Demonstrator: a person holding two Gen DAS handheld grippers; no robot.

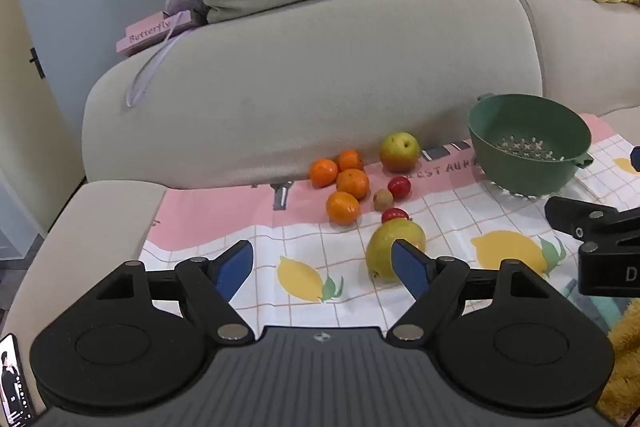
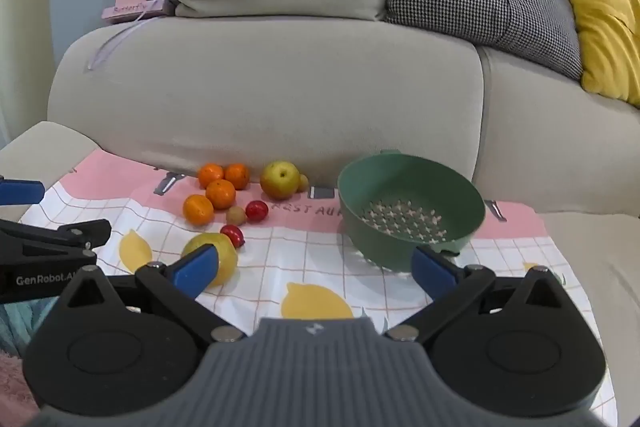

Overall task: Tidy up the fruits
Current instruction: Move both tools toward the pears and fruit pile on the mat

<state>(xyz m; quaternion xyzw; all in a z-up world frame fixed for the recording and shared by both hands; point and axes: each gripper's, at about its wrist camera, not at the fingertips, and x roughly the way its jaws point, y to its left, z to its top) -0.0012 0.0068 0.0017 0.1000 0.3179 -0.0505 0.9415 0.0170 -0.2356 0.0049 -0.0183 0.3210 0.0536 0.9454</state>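
No fruit had been placed in the green colander; its perforated bowl showed empty, so by judgement the task stood at its start with every piece left to move. The colander sat tilted on the patterned cloth spread over the sofa seat, toward the right side. The fruits lay loose on the cloth to its left: four oranges clustered close to the sofa backrest, a yellow-green apple just beside them, a small brownish fruit, two small red fruits, and a large yellow-green pear-like fruit nearest the cameras.

The left gripper stood wide and held nothing, as did the right gripper.

Open cloth lay between the fruits and the colander, giving room for a carry. The backrest closed off the far side behind the oranges and apple, and the armrest bounded the left edge
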